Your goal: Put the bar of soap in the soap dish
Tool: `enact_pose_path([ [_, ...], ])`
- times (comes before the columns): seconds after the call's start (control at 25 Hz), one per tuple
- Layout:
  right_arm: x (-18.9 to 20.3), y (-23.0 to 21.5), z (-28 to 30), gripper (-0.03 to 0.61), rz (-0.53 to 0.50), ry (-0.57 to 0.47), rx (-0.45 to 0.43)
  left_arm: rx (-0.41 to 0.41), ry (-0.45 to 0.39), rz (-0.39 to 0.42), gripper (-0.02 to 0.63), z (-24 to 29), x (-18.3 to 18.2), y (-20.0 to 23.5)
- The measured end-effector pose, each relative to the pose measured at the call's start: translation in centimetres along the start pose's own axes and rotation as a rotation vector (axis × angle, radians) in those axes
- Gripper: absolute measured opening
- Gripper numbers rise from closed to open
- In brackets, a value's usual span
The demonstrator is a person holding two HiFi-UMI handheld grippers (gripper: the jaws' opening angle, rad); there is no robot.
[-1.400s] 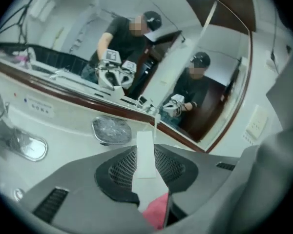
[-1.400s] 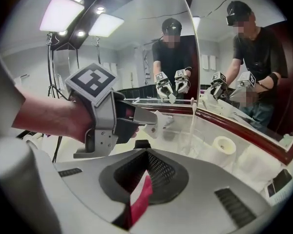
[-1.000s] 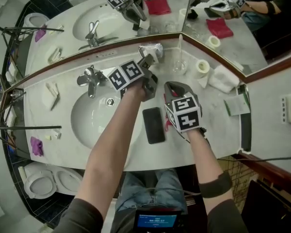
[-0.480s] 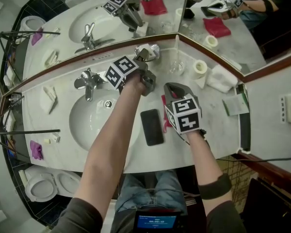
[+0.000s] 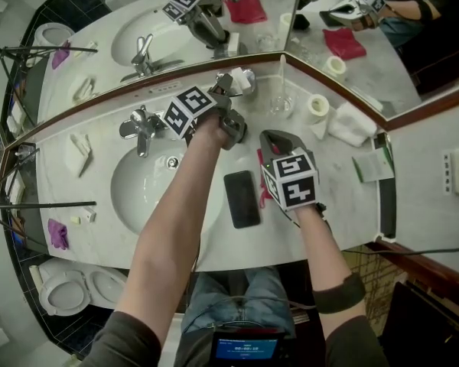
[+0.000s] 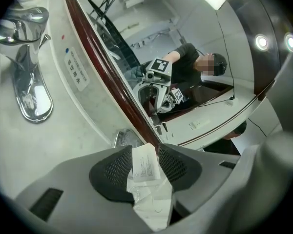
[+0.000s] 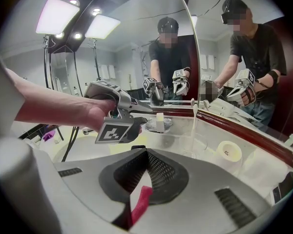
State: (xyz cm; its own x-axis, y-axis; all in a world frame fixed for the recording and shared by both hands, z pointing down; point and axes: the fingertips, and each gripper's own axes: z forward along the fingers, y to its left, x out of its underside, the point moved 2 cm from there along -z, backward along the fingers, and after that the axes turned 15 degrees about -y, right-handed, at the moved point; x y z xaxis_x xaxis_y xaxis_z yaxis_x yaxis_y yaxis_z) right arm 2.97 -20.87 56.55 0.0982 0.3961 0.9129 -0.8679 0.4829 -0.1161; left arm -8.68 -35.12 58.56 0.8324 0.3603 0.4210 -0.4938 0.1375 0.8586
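White soap inside outstretched left claw, jaws just opening; right claw pinches cloth.

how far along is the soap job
Done: the wrapped soap is at the soap dish. In hand: it sits between the left tongs, which have just been opening; whether they grip it is unclear. The right tongs are shut on a red cloth. Left: let go fully and back away.
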Motion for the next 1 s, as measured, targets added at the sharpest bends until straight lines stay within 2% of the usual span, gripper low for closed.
enact_pose_path([
  [0.44, -0.4, 1.1, -1.2, 0.014, 0.006, 0.000, -0.004, 0.024, -0.016, -0.005, 0.166, -2.5, -0.9, -1.2],
  [0.48, -0.5, 1.3, -1.5, 0.014, 0.008, 0.002, -0.003, 0.029, -0.020, 0.002, 0.131, -3.1, -1.1, -1.5],
  [0.6, -0.7, 1.7, -2.4, 0.014, 0.005, 0.007, 0.001, 0.028, -0.024, 0.062, 0.002, -5.3, -1.8, -2.1],
  [0.84, -1.2, 2.4, -5.1, 0.014, -0.009, 0.016, 0.022, 0.078, -0.043, 0.136, 0.001, -11.7, -4.1, -4.2],
  [1.0, -1.3, 3.3, -6.6, 0.014, -0.022, 0.027, 0.027, 0.135, -0.026, 0.279, 0.001, -17.0, -5.4, -5.7],
])
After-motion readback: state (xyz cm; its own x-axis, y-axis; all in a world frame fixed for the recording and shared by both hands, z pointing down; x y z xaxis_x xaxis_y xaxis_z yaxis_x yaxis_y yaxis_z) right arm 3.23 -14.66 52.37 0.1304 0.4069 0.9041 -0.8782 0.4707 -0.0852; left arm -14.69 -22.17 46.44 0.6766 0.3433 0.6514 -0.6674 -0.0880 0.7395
